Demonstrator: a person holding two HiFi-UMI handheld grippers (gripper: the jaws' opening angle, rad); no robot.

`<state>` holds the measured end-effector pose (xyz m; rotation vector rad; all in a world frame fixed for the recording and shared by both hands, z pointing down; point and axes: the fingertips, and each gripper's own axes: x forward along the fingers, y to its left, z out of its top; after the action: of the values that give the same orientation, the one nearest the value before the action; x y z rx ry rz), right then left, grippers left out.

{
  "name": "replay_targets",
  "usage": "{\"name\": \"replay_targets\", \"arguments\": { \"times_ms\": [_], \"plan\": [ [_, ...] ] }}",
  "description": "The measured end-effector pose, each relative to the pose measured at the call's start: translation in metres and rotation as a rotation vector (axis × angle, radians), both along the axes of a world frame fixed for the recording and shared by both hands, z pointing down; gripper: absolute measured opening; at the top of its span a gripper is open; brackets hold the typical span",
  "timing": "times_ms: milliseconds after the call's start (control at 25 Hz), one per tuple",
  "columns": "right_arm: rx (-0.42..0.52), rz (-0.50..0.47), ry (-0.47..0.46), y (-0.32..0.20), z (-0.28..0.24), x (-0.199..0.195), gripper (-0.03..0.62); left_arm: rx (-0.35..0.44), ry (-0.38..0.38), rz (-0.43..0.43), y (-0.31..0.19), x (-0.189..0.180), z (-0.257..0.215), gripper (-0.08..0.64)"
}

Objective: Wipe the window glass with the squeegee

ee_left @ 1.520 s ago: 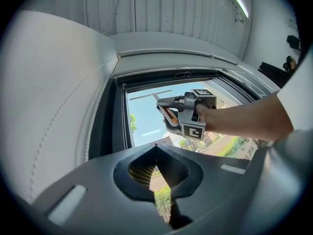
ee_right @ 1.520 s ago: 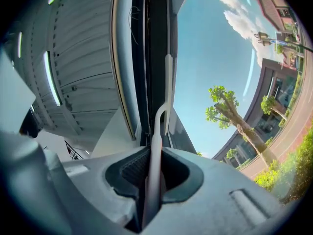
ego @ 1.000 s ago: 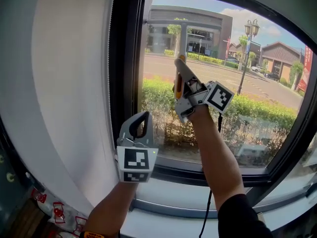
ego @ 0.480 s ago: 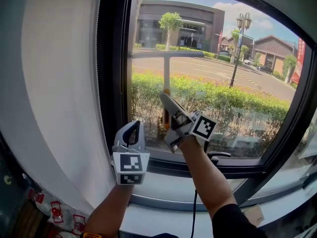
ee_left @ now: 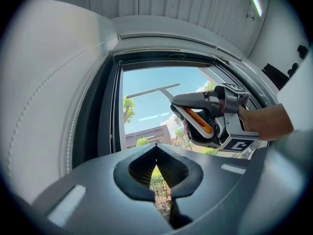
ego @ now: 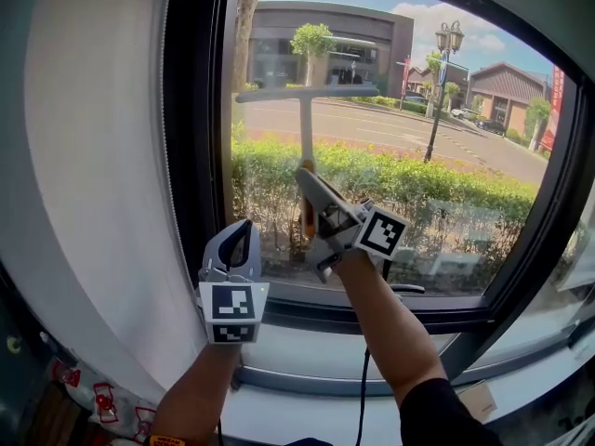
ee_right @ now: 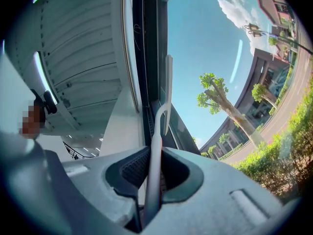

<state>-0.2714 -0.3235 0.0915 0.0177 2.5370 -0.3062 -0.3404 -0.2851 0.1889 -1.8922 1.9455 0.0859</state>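
While the squeegee is up at the pane, left gripper (ego: 242, 226): it is the nearest thing to me, held low above the sill (ego: 307, 347). Its two jaws are pressed together with nothing between them, and it takes no part in the work.
Right gripper (ego: 314, 193): it is a little farther and higher, the arm reaching toward the window. The jaws are clamped on the handle of the squeegee (ego: 306, 128), which passes straight up between them.
Orange grip (ego: 307, 219): this lower end of the handle sits inside the right gripper, and only a narrow part of it shows.
Blade (ego: 307, 92): it lies level at the top of the thin shaft, in the upper left part of the pane. Its left end is close to the dark window frame (ego: 200, 156).
Window glass (ego: 437, 184): the blade is at the glass, but from where I stand I cannot tell if the rubber really presses on it.
Curtain (ego: 102, 156): it is white, hangs left of the frame, and is apart from the tool.
Outside: a green hedge (ego: 428, 193), then a road, and far away a grey building (ego: 325, 45).
Step in hand: I judge this to be a wiping stroke on the left strip of the pane.
Next move: I think the blade must stay flat and level against the glass. It should be drawn in a straight line beside the frame without touching it. The wide right part of the pane would come after that.
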Motion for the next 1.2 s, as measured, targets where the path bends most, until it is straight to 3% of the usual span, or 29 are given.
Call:
{"name": "replay_targets", "arguments": {
  "times_ms": [320,560,1200],
  "plan": [
    [0.126,0.043,-0.076,-0.009,-0.107,0.055,0.049,0.163,-0.086,0.024,-0.001,0.043,-0.093,0.014],
    [0.152,0.031,-0.131,-0.019,-0.170,0.088,0.049,0.221,-0.105,-0.003,-0.001,0.067,-0.137,0.014],
    [0.128,-0.068,-0.118,-0.019,-0.175,0.087,0.049,0.164,-0.071,-0.067,-0.009,0.072,-0.128,0.011]
  ]
}}
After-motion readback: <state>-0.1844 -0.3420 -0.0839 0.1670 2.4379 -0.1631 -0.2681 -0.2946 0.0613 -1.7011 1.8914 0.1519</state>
